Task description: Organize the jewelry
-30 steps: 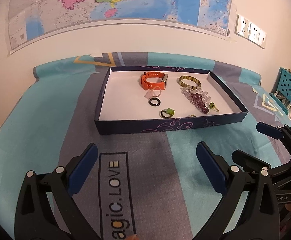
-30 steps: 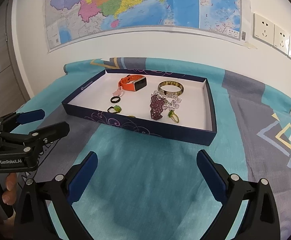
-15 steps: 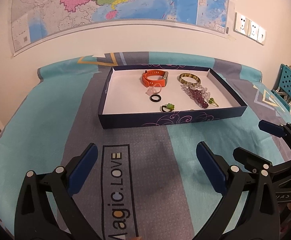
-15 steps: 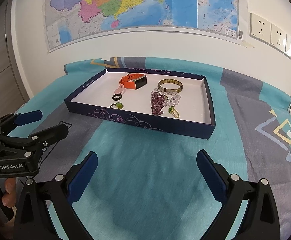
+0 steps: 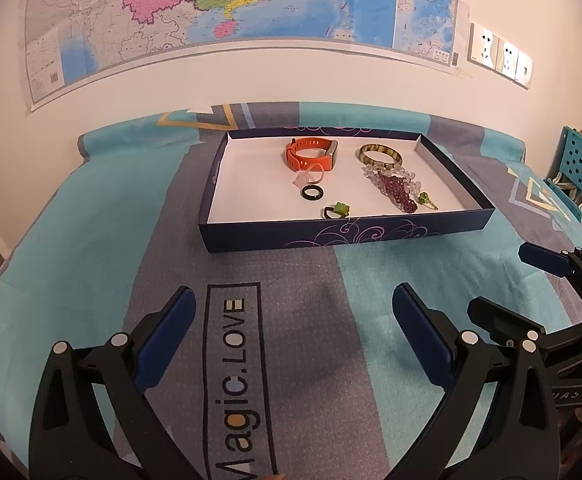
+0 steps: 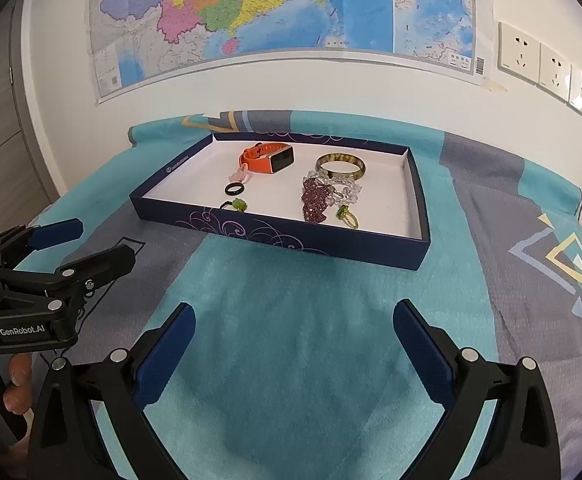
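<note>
Both grippers have drawn back from the tray point(image 5: 343, 234), left gripper point(image 5: 293, 322) and right gripper point(image 6: 291, 338) spread and empty above the cloth-covered counter point(image 6: 291, 360), the jewelry, orange watch point(image 5: 311, 154) included, all lying inside it, likely sorted.

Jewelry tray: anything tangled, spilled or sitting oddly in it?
Nothing has spilled out of the tray. One oddity: the purple bead bracelet and clear bead bracelet lie heaped together, overlapping, beside the green-brown bangle. The orange smartwatch and black ring lie apart.
</note>
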Tool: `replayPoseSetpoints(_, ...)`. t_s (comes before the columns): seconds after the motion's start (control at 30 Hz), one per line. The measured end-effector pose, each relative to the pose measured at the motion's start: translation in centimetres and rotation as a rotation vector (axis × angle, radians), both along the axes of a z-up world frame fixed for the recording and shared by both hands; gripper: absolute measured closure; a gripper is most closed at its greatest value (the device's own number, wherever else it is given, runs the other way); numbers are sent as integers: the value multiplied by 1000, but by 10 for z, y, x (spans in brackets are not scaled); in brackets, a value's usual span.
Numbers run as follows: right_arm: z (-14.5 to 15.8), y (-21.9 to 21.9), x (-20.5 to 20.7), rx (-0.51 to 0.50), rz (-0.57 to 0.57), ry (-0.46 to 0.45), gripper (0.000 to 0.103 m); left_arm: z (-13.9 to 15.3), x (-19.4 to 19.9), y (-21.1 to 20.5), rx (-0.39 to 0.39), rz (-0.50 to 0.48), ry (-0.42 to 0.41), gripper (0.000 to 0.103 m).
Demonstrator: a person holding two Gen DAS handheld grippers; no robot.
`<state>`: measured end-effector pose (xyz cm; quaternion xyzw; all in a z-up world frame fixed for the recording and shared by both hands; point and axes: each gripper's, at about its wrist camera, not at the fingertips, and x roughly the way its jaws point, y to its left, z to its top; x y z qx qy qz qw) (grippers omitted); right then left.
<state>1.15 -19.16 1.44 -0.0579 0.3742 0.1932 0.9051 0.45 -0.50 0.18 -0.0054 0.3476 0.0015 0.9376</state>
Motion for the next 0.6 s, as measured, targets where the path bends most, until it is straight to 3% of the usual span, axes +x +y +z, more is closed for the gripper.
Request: replayPoseSetpoints(0.6, -1, 0, -1, 3, 0, 12, 7, -4, 0, -1, -3, -5, 17, 6)
